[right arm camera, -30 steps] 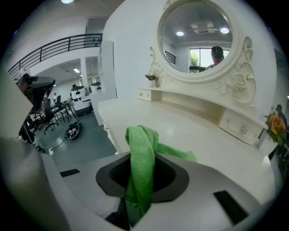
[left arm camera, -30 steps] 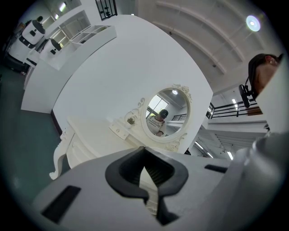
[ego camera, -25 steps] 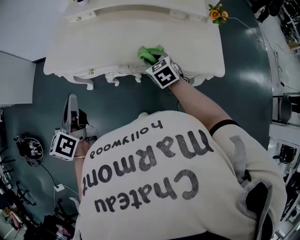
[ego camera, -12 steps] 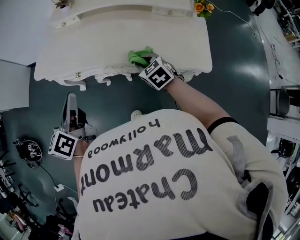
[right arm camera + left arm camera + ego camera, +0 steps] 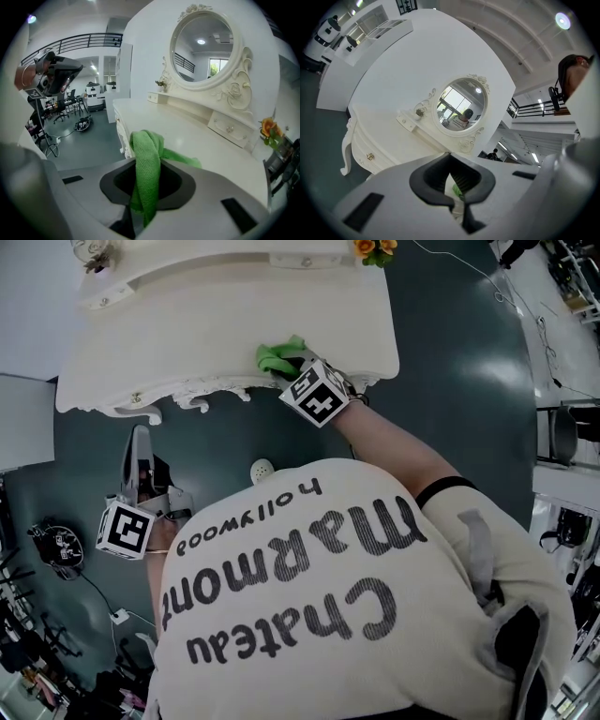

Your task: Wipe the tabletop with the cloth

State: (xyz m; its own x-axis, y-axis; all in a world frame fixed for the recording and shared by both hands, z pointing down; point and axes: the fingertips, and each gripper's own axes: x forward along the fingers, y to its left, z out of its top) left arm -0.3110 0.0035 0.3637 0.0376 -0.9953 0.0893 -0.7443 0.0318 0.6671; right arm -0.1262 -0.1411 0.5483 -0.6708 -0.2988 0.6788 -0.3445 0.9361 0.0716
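At twelve o'clock, front edge of tabletop [image 5: 187,334]: one green cloth [image 5: 277,355], clenched in my right gripper [image 5: 146,197]. It has barely shifted this past second, so I judge most wiping remains. Eight o'clock: left gripper [image 5: 457,199], jaws together, empty.

L gripper [image 5: 458,208], light grey body w/ dark pads: jaws together, only a thin slit btwn them, nothing gripped. Bit of green cloth [image 5: 457,191] shows past the pads. Beyond: white carved dressing table [image 5: 393,136] w/ curved leg [image 5: 345,152] & gold drawer knob [image 5: 370,156]. On top at back, oval mirror in ornate white frame [image 5: 461,107], upright against white wall, a person reflected in it.
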